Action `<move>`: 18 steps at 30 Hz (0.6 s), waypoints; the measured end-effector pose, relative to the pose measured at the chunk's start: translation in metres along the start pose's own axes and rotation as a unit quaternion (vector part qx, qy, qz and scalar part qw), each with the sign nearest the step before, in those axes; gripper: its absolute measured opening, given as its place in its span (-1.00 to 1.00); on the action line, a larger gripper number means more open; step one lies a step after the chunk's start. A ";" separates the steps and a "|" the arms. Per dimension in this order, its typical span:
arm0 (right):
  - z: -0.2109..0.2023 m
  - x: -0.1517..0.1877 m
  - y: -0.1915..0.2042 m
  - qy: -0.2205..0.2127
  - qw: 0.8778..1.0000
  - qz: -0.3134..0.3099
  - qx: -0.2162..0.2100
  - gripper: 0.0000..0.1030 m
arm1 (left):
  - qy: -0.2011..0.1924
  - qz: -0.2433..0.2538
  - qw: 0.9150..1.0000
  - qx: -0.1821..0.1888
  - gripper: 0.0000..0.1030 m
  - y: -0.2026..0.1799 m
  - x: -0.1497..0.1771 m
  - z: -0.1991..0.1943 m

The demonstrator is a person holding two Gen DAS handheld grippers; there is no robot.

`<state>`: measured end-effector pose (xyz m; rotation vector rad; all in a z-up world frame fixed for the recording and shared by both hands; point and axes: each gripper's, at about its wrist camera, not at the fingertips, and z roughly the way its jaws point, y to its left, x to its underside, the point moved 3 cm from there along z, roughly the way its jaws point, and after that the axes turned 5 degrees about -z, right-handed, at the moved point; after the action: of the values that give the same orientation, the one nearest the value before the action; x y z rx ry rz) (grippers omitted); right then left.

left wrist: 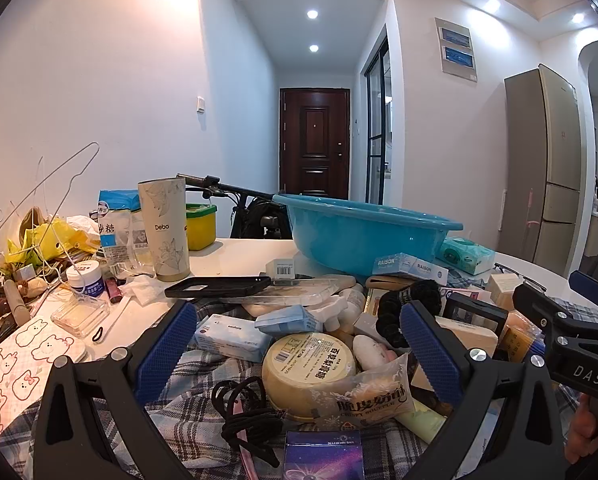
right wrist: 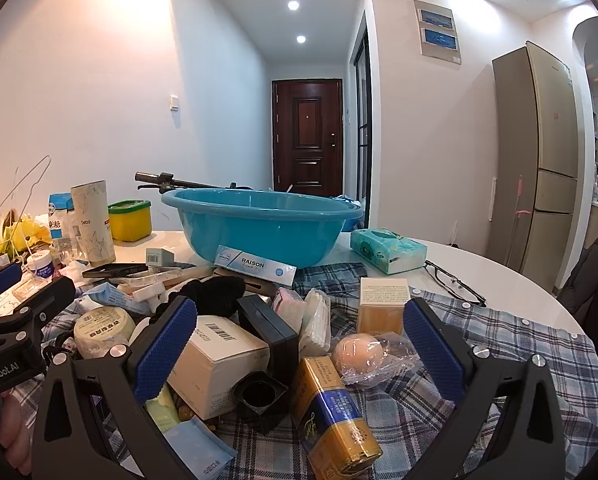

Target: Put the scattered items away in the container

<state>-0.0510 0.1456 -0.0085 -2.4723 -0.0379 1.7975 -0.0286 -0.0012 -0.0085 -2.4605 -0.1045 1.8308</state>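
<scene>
A blue plastic basin [left wrist: 363, 232] [right wrist: 259, 220] stands at the back of the white table, behind a heap of small items on a plaid cloth [right wrist: 479, 344]. My left gripper [left wrist: 299, 344] is open and empty, held above a round yellow tub [left wrist: 307, 368] and a snack packet [left wrist: 363, 400]. My right gripper [right wrist: 299, 340] is open and empty over a cream box [right wrist: 215, 360], a black case [right wrist: 271, 328], a gold and blue pack [right wrist: 335, 412] and a bagged bun [right wrist: 359, 352]. A Raison carton [right wrist: 255, 266] leans on the basin.
A Debo tumbler [left wrist: 165, 228], a sugar bag [left wrist: 113, 224], a yellow tub [left wrist: 201, 226] and a wire hanger [left wrist: 43, 192] crowd the left. A tissue pack [right wrist: 387, 250] and glasses [right wrist: 455, 284] lie to the right. A fridge [right wrist: 539, 160] stands beyond.
</scene>
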 end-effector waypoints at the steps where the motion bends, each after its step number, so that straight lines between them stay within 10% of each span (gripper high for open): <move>1: 0.000 0.000 0.000 0.000 1.000 0.000 0.000 0.99 | 0.000 0.000 1.000 0.000 1.00 0.000 0.000 0.000; 18: -0.001 0.000 -0.001 0.000 1.000 0.000 0.000 0.99 | 0.001 -0.001 1.000 0.003 1.00 0.002 0.001 0.001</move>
<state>-0.0497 0.1467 -0.0082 -2.4722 -0.0376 1.7977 -0.0287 -0.0028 -0.0103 -2.4575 -0.1007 1.8267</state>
